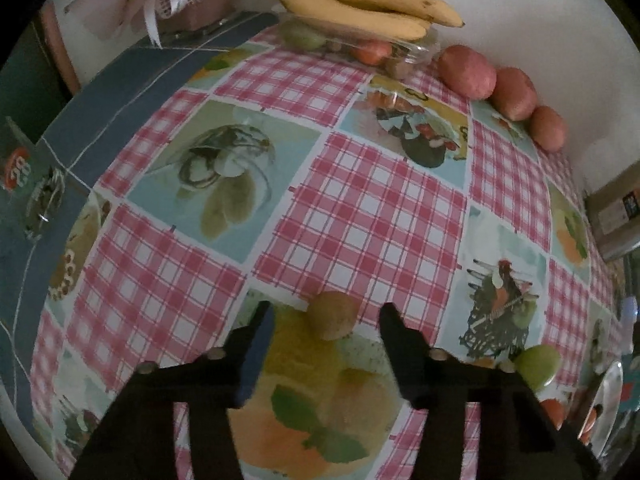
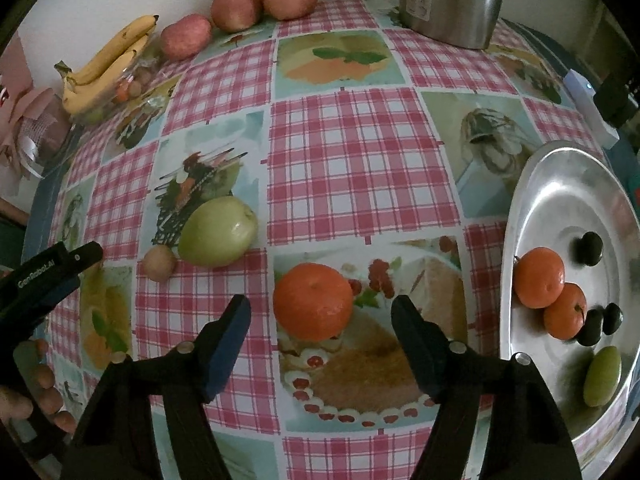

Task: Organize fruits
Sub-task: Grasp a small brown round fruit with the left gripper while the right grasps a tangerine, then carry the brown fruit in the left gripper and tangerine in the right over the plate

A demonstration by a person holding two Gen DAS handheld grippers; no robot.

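Left wrist: left gripper (image 1: 326,322) is pointing down at the worktop (image 1: 360,208), jaws apart with gaps on both sides of a small brown fruit (image 1: 333,315) sitting between the tips, pads not touching it. Bananas (image 1: 360,4) are lying on a clear tray (image 1: 416,50) at the far edge, three red apples (image 1: 466,72) lining up beside it. A green apple (image 1: 538,365) is sitting near the right finger.

Right wrist: right gripper (image 2: 322,314) is straddling an orange (image 2: 314,300), jaws apart, pads clear of it. The green apple (image 2: 218,230) and brown fruit (image 2: 159,263) are sitting touching, left of the orange. A metal plate (image 2: 532,200) at right is holding two oranges (image 2: 540,276), dark fruits and a green one. The left gripper (image 2: 86,256) is showing at the left edge, near the brown fruit.
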